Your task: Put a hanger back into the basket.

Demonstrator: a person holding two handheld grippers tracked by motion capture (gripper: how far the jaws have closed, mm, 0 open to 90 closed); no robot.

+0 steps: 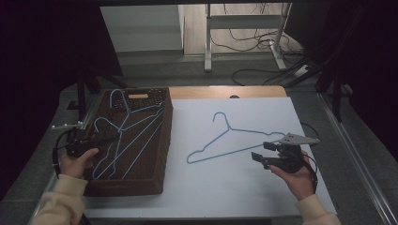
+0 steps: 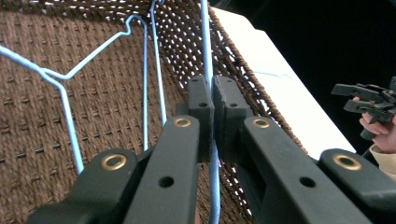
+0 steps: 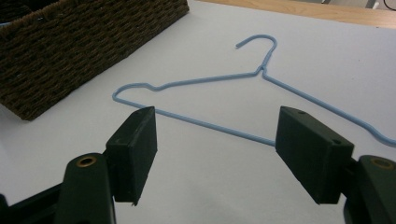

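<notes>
1. Overhead, the left gripper (image 1: 101,139) was seen held over the near-left part of a brown woven basket (image 1: 159,154), in which several blue wire hangers (image 1: 124,126) were piled.
2. Closer in, in the left gripper view, its fingers (image 2: 201,105) were found pressed together on one wire of a basket hanger (image 2: 205,42); that pinch could not be made out from above.
3. A separate blue hanger (image 1: 225,140) was laid flat on the white worktop (image 1: 211,187), to the right of the basket, hook pointing away from the person.
4. The right gripper (image 1: 263,151) was held just beside that hanger's lower bar, at its right end.
5. In the right gripper view, its fingers (image 3: 135,149) were shown spread wide with nothing between them, and the loose hanger (image 3: 205,123) lay on the worktop beyond them, with a corner of the basket (image 3: 70,56) at upper left.
</notes>
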